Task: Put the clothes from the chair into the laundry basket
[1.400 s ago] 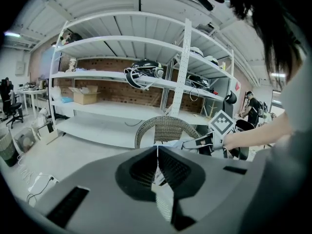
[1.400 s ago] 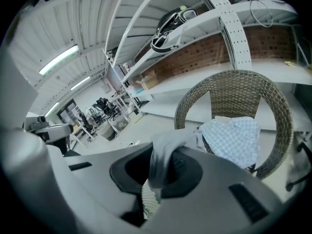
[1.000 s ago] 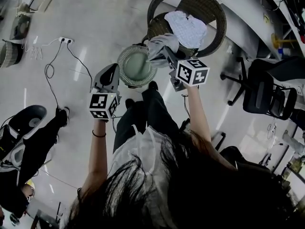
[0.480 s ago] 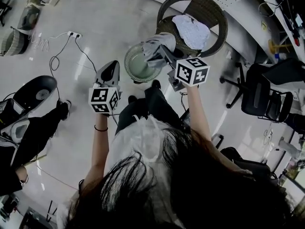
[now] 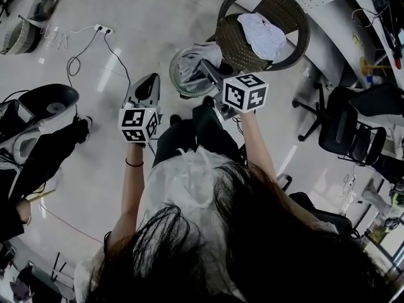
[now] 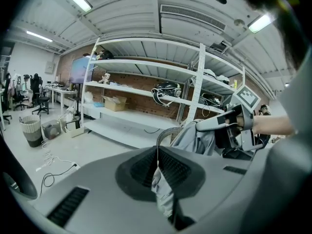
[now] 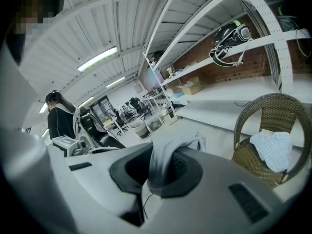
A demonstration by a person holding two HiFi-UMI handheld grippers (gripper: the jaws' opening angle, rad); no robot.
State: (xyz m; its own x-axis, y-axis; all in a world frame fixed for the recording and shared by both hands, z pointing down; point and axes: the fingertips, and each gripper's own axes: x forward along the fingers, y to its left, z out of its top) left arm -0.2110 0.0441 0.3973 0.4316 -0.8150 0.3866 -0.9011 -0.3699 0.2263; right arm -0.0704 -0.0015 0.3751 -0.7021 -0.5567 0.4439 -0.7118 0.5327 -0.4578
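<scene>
A brown wicker chair (image 5: 287, 5) stands at the top right of the head view, with a white garment (image 5: 265, 35) lying on its seat. To its left the round laundry basket (image 5: 173, 74) sits on the floor. My right gripper (image 5: 211, 74) is shut on a grey garment (image 5: 192, 62) that hangs over the basket's opening. In the right gripper view the grey garment (image 7: 165, 150) is pinched between the pads, and the chair (image 7: 243, 121) is behind it. My left gripper (image 5: 146, 86) hovers left of the basket with its jaws together and no cloth hanging from it.
A black office chair (image 5: 353, 125) stands at the right. A power strip (image 5: 101, 29) with trailing cable lies on the floor at upper left. A person in black (image 5: 38, 156) sits at the left. White shelving (image 6: 146, 82) and a waste bin (image 6: 31, 129) are in the background.
The right gripper has carried the grey garment left from the chair's edge to over the basket. The left gripper has shifted along with it, still beside the basket.
</scene>
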